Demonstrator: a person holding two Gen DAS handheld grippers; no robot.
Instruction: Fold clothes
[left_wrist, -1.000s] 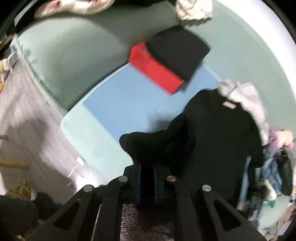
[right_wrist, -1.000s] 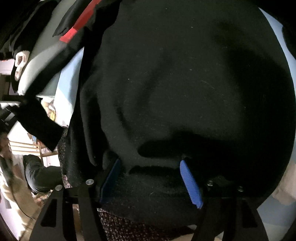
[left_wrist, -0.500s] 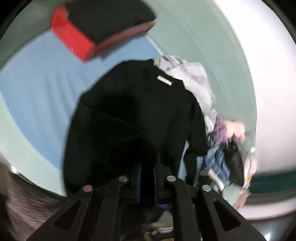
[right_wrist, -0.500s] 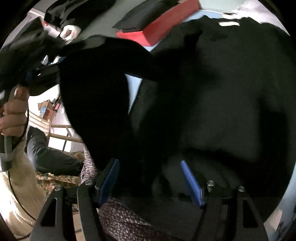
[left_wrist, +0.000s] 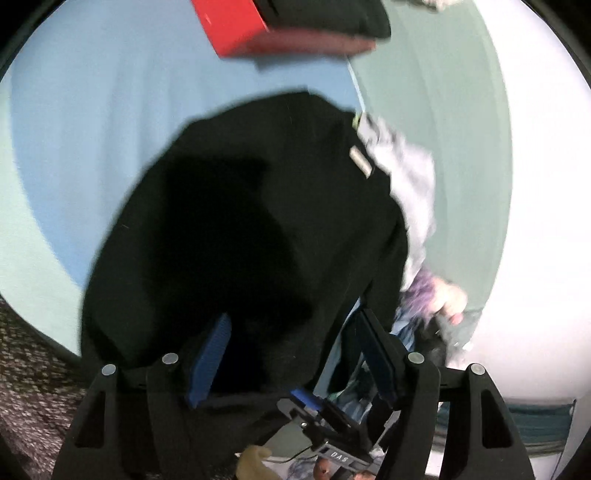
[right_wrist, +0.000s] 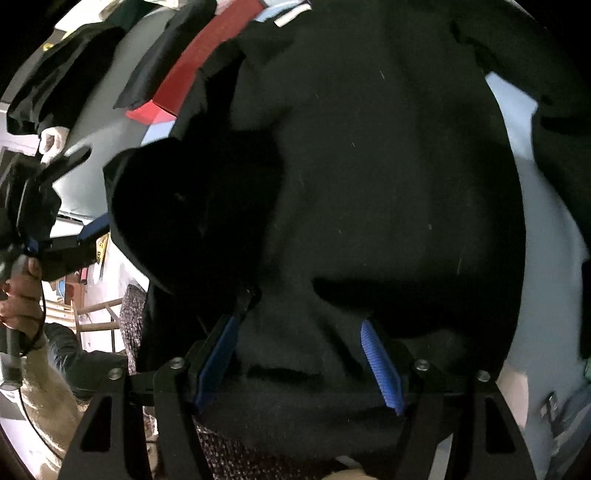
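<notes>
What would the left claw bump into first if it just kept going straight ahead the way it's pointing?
Most likely the black sweater: it fills the view right ahead of the open left claw and lies between its fingers. Depth is hard to judge, but nothing else sits in front of it.

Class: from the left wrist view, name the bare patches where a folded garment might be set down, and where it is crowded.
Free: blue sheet between black sweater and red box. Crowded: clothes pile right of the sweater.

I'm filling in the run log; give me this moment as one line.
stage: fold under way | left gripper: open | right gripper: open | black sweater: sleeve folded across body, lying on blue mat
</notes>
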